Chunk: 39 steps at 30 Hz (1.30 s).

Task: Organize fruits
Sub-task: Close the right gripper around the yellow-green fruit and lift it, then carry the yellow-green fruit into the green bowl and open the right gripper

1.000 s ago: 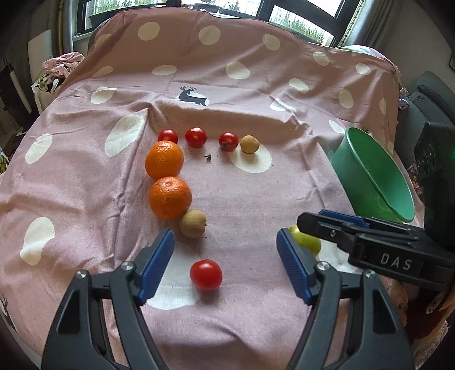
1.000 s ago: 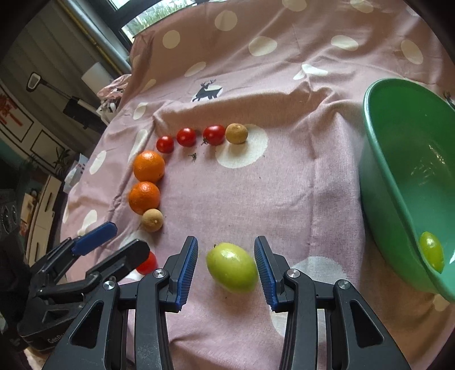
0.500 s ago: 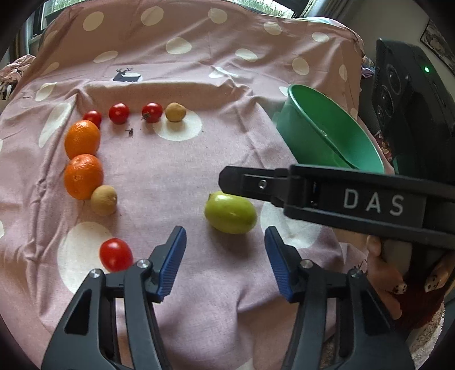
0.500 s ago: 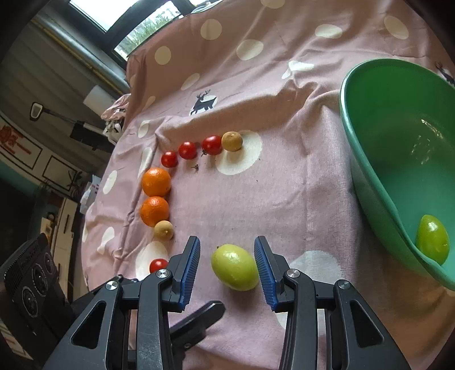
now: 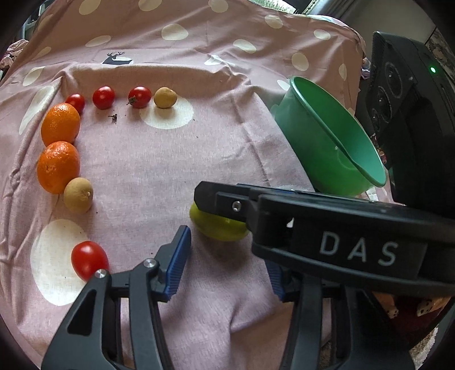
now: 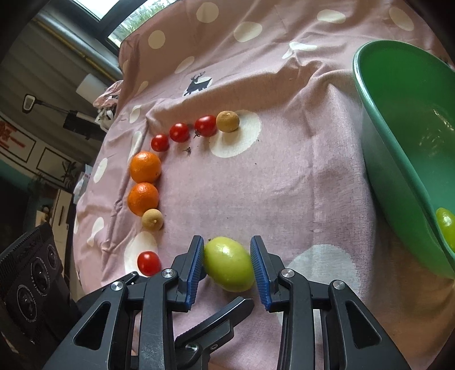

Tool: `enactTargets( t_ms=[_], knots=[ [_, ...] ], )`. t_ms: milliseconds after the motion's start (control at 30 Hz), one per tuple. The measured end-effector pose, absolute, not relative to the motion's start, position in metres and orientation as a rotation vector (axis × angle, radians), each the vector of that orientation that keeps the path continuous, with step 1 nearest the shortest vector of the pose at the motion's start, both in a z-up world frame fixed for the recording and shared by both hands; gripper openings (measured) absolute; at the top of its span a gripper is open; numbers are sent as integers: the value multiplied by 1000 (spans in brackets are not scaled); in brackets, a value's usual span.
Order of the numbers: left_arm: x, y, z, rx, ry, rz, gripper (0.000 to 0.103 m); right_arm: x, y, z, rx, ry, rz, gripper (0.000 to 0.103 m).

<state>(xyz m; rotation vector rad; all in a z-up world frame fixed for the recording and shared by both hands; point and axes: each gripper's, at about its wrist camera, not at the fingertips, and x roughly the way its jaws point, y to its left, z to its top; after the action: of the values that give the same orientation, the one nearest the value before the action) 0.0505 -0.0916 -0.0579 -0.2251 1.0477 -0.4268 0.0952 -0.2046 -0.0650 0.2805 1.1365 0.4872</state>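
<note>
Two grippers crossing, right gripper [image 6: 229, 269] fingers clamped on green fruit [image 6: 229, 267], left gripper [image 5: 227, 270] fingers apart beneath.

Soft, even daylight from the window [image 6: 133, 20] far ahead of the right gripper [image 6: 227, 266]. Shadows faint, short under fruit. Mild glare inside the glossy green plastic bowl [image 6: 403, 159]. Strong fisheye bending and dark vignette at corners. Centre sharp; near gripper arms slightly soft.
</note>
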Motion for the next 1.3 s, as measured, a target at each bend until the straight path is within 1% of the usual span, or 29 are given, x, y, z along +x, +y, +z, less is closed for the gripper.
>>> enactTargets(
  t_ms=[300, 467, 767, 1300],
  knots=[
    [55, -89, -61, -242, 1033, -420, 45, 95, -201, -67, 275, 1148, 500, 37],
    [56, -87, -62, -249, 1025, -420, 38, 96, -197, -71, 268, 1161, 503, 37],
    [53, -85, -57, -257, 991, -425, 39, 89, -192, -63, 213, 1108, 491, 36],
    [40, -83, -26, -217, 873, -423, 39, 69, -187, -27, 150, 959, 508, 36]
  ],
)
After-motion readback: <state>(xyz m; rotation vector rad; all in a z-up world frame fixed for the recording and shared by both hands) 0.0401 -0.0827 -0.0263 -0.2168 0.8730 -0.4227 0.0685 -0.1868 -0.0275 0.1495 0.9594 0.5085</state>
